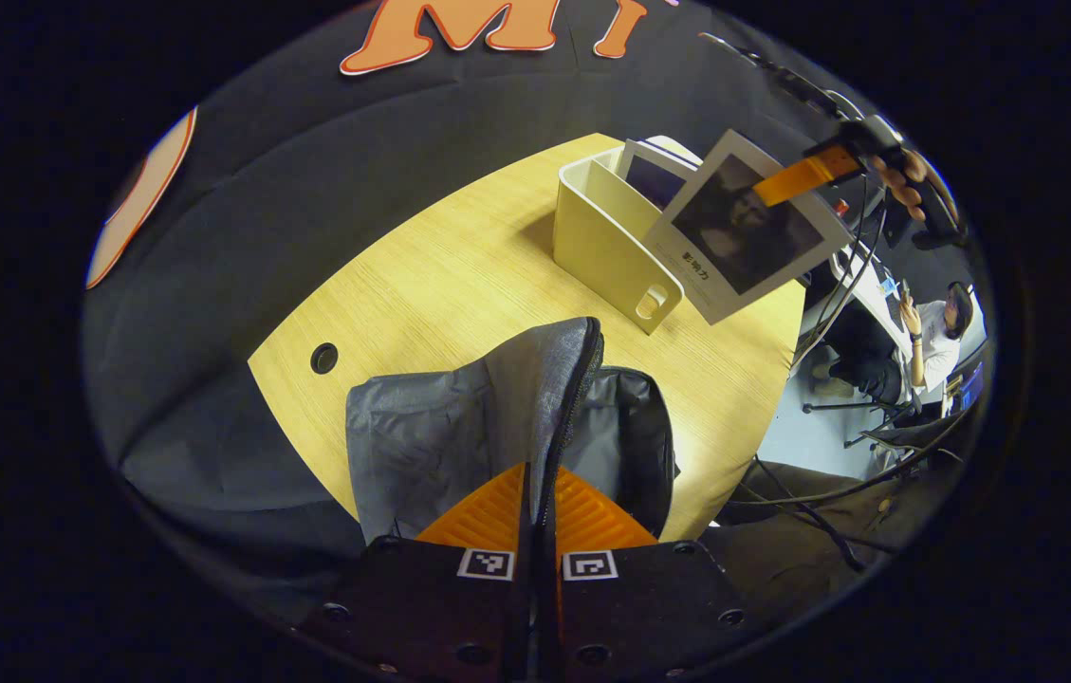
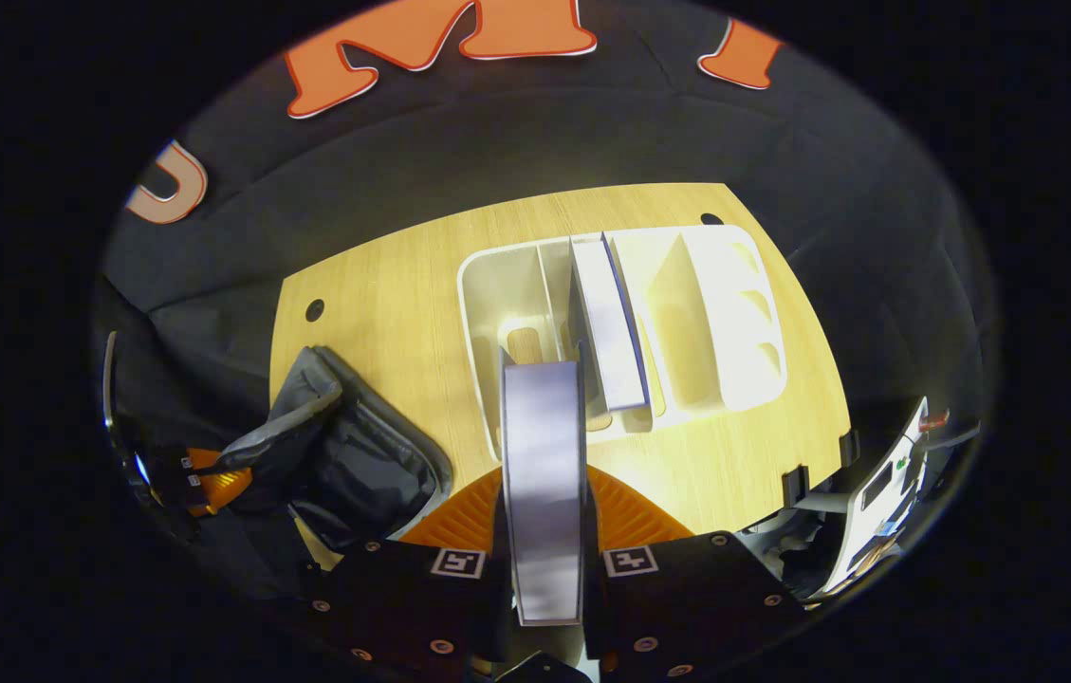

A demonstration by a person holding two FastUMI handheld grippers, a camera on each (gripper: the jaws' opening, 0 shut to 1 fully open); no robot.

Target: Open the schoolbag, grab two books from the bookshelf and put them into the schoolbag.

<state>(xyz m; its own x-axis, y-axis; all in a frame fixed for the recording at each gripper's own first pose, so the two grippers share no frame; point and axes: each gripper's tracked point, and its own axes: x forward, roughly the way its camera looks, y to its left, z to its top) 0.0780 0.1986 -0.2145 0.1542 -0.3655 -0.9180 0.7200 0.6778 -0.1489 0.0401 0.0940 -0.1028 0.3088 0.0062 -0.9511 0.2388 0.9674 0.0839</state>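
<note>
Over table (image 2: 383, 285), claw (image 2: 543, 517) pinches book (image 2: 543, 455).

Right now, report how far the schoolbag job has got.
Done: the schoolbag is unzipped, its flap pinched up by the left gripper. In hand: the right gripper holds the first book above the table. Left: bagging it, then fetching the second book from the bookshelf.

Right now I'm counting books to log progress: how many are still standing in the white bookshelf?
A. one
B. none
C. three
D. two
A: in the right gripper view one book stands in the bookshelf, while the right gripper holds another book clear of it.
</note>
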